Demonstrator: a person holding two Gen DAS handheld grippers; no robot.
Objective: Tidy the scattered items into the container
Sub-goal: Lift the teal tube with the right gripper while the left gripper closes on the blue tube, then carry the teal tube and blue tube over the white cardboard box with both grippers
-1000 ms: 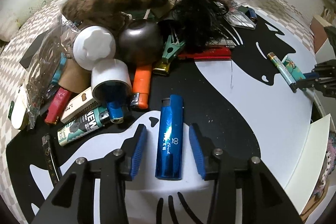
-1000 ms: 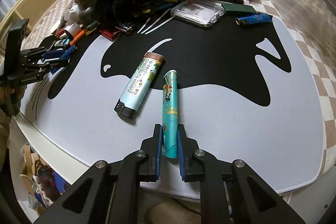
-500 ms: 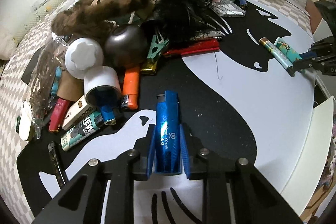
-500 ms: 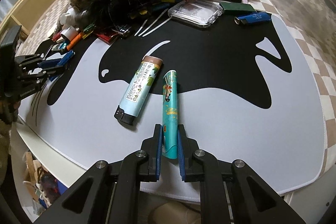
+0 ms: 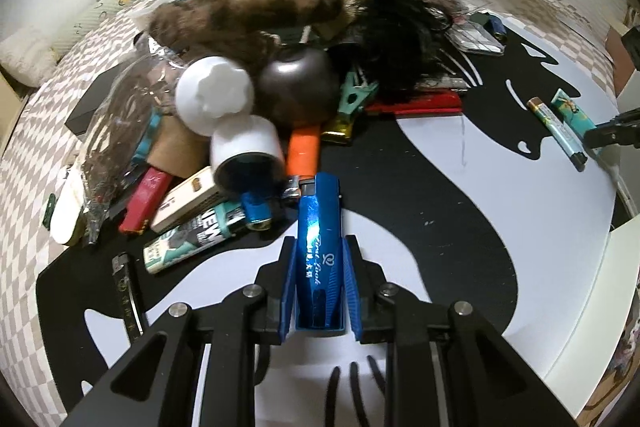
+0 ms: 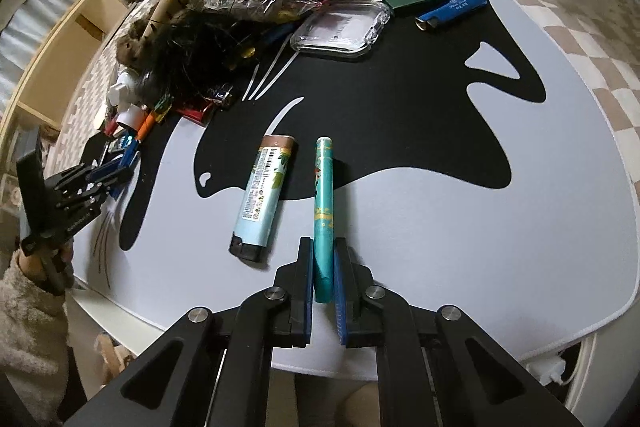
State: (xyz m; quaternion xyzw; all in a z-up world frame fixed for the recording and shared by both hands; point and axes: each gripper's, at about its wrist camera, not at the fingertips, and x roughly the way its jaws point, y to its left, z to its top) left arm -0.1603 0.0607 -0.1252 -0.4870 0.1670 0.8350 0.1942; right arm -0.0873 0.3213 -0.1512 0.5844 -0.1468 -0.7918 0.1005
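Both grippers clamped lengthwise for carrying to the container: left gripper (image 5: 319, 269) on blue lighter (image 5: 319, 239), right gripper (image 6: 323, 267) on teal lighter (image 6: 323, 203).

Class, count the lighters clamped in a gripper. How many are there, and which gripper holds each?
2. A blue lighter is clamped in the left gripper. A teal lighter is clamped in the right gripper. Neither gripper hides another.

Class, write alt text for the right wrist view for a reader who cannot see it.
The right gripper is shut on a teal lighter lying on a black-and-white mat. A pale blue lighter lies beside it, apart; clutter is heaped at the far edge.
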